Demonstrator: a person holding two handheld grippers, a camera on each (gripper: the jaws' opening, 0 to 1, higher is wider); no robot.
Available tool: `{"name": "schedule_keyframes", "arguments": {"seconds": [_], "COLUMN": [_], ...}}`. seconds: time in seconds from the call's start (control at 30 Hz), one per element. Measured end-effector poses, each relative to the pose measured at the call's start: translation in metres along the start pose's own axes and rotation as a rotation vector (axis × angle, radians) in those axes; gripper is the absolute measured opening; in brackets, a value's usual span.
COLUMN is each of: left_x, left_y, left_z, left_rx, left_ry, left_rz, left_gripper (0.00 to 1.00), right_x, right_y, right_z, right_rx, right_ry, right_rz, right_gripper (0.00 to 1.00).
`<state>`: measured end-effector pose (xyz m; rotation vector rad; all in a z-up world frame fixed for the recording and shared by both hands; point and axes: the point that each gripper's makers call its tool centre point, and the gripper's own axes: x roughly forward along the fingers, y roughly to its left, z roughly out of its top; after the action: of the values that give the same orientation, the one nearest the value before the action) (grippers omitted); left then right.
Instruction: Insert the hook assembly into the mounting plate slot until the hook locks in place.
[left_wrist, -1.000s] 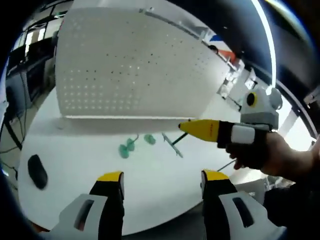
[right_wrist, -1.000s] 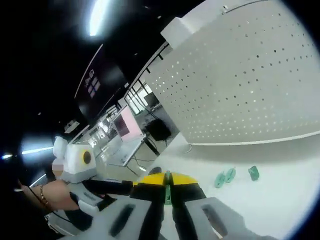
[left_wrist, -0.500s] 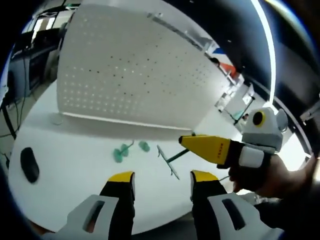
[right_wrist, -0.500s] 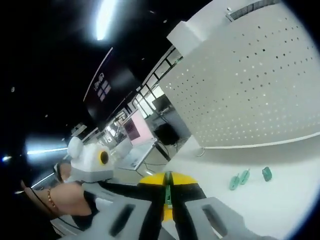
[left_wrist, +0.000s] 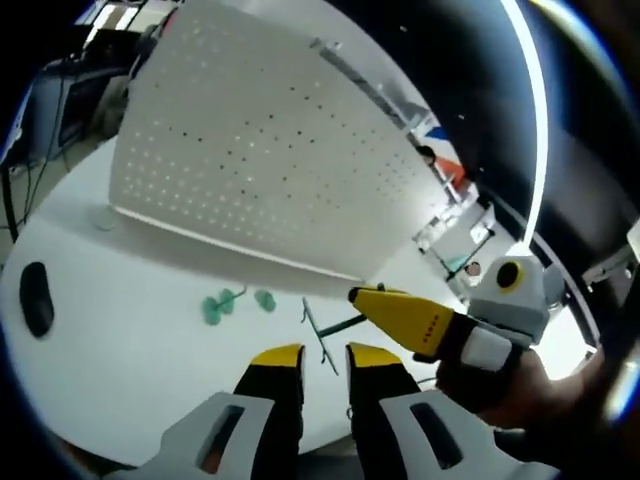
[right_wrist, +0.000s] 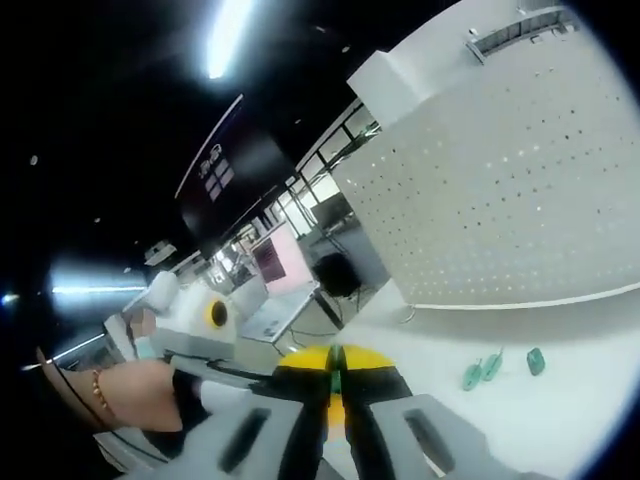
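Note:
The white pegboard mounting plate (left_wrist: 250, 150) stands upright at the back of the white table (left_wrist: 120, 330). My right gripper (left_wrist: 355, 294) reaches in from the right, shut on the hook assembly (left_wrist: 325, 332), a green stem with a grey wire frame hanging just above the table in front of the plate. In the right gripper view the green stem (right_wrist: 335, 378) is pinched between the shut jaws of the right gripper (right_wrist: 335, 352), with the plate (right_wrist: 520, 170) to the right. My left gripper (left_wrist: 325, 358) holds nothing; its jaws stand a narrow gap apart.
Loose green hooks (left_wrist: 215, 305) (left_wrist: 263, 298) lie on the table below the plate, also green hooks (right_wrist: 482, 370) in the right gripper view. A black mouse (left_wrist: 35, 298) sits at the table's left edge. A hand (right_wrist: 130, 390) holds the left gripper at left.
My left gripper's jaws have closed from wide apart to a narrow gap. Both cameras shifted; the right gripper with the hook sits lower and nearer the left jaws.

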<state>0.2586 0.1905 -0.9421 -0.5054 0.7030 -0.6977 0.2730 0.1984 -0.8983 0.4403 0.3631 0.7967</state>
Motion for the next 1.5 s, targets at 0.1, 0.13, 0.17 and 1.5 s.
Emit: {"name": "schedule_keyframes", "arguments": {"seconds": [0.1, 0.13, 0.17, 1.5], "left_x": [-0.001, -0.001, -0.001, -0.014], "left_y": [-0.001, -0.001, -0.002, 0.007], "left_z": [0.001, 0.002, 0.003, 0.023], "left_rx": [-0.018, -0.029, -0.039, 0.279], "left_ry": [-0.007, -0.014, -0.019, -0.033], "left_rz": [-0.008, -0.011, -0.016, 0.147], "left_gripper": [0.09, 0.08, 0.07, 0.01], "right_x": [0.000, 0.000, 0.000, -0.029], "right_y": [0.004, 0.005, 0.006, 0.008], "right_z": [0.003, 0.003, 0.003, 0.020], "right_rx": [-0.006, -0.012, -0.021, -0.024], "right_ry": [-0.010, -0.013, -0.014, 0.027], "right_rz": [0.008, 0.010, 0.012, 0.051], "right_gripper": [0.00, 0.00, 0.00, 0.14]}}
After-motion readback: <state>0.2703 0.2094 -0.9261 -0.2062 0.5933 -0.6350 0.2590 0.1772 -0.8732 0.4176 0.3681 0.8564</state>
